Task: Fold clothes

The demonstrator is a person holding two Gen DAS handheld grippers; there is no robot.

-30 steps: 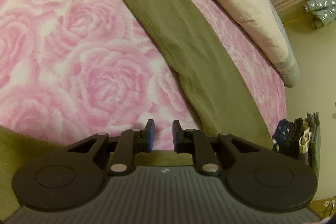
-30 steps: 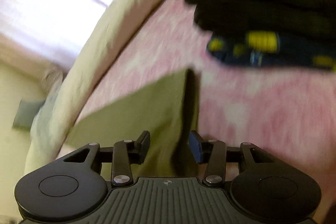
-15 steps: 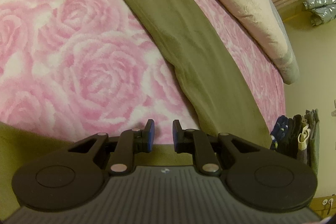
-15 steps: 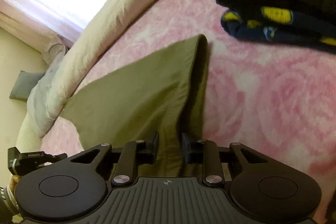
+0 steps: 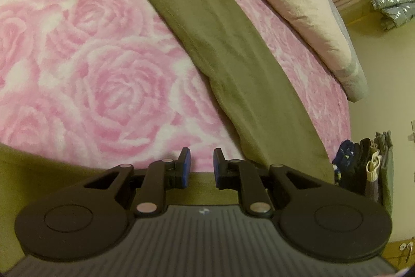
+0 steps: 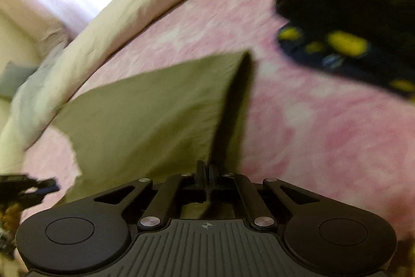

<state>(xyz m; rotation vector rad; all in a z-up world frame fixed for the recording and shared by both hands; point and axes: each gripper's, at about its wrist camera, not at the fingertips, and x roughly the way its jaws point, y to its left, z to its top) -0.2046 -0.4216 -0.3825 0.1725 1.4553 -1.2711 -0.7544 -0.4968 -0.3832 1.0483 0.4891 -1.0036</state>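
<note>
Pinching a raised fold of the olive garment (image 6: 145, 116) on the rose-patterned bed (image 6: 324, 136), the right gripper (image 6: 206, 171) has fingers closed on cloth while the left gripper (image 5: 201, 166), fingers narrowly apart, hovers over its near edge; likely mid-fold, needing a matching left grasp.

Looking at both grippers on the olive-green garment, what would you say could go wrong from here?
The right gripper is shut on a thin raised fold of the olive-green cloth garment; so little cloth may slip free if pulled. The left gripper is open and holds nothing, so a pull could drag the garment across the pink rose-patterned blanket. The dark folded clothes with yellow spots lie close and could be knocked.
</note>
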